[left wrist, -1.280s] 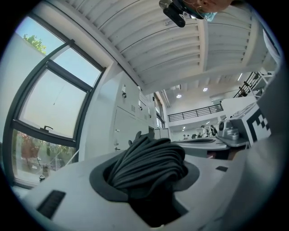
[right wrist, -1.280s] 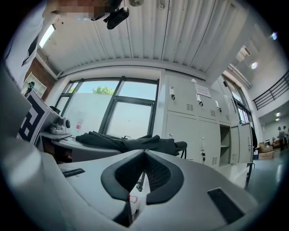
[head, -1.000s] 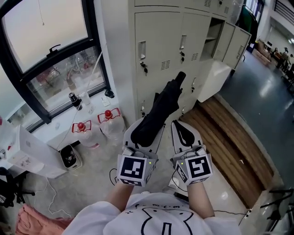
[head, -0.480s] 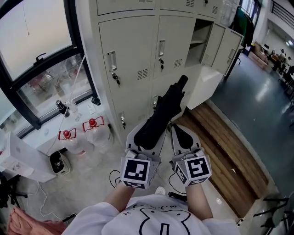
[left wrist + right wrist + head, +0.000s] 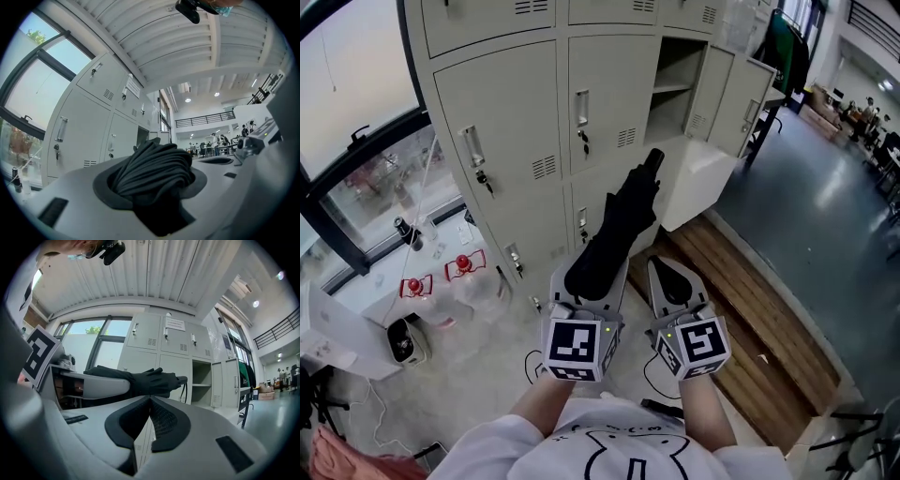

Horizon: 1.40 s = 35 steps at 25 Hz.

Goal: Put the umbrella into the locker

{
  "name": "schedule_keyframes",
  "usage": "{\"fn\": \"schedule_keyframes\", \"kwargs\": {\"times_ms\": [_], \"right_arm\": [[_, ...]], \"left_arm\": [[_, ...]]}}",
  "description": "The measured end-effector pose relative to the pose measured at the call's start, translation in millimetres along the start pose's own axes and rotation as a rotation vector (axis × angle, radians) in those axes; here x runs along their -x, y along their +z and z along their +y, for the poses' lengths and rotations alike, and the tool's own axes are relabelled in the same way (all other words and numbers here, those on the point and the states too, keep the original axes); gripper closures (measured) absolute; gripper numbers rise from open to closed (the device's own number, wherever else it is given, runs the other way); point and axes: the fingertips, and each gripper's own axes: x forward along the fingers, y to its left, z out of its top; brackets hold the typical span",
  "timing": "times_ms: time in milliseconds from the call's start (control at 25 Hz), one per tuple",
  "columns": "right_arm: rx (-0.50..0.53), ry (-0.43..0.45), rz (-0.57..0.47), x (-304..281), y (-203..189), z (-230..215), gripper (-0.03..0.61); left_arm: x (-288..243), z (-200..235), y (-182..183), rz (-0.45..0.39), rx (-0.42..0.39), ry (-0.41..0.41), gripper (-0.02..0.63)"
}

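Since a second ago the locker bank (image 5: 506, 112) has slid left and down in my head view. The window (image 5: 347, 131), which filled the near left, has drawn off toward the edge. The open locker (image 5: 675, 80), its door (image 5: 741, 94) swung out to the right, now sits just beyond the far end of the load instead of well off to the right. I read that as the approach closing. The carry is well along, the insertion has not begun, and the far end is still short of the opening.

The hold itself has not changed. My left gripper (image 5: 584, 279) pinches the folded black umbrella (image 5: 619, 220) at its bunched fabric end, and the cloth fills the gap between the jaws in the left gripper view. What looks like the handle end points up and away toward the lockers. The right gripper (image 5: 664, 270) rides just beside it, its pads pressed together on nothing.

Underfoot is a pale speckled floor (image 5: 478, 375). Two red-capped water jugs (image 5: 461, 272) stand on it at the left, below the window. A wooden platform (image 5: 750, 291) runs along the foot of the lockers to the right. Past it, a dark glossy floor (image 5: 844, 206) opens into a large hall.
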Motion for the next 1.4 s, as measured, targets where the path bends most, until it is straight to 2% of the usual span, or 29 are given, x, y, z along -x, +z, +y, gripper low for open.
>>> {"fn": "schedule_keyframes", "kwargs": {"times_ms": [400,640,1040,1400], "right_arm": [[-0.02,-0.062,0.014,-10,-24,-74,0.552],[-0.029,-0.081,-0.004,-37,-30,-119,0.552],[-0.025,-0.077,0.017,-103,-47,-201,0.552],[-0.029,-0.071,0.039,-173,-66,-264,0.552]], "left_arm": [[-79,-25,-21,0.023,0.005,-0.031,0.38],[-133,-31,-30,0.02,-0.011,-0.044,0.38],[-241,-16,-58,0.078,0.006,0.012,0.38],[-337,7,-76,0.097,0.009,0.041,0.38]]}}
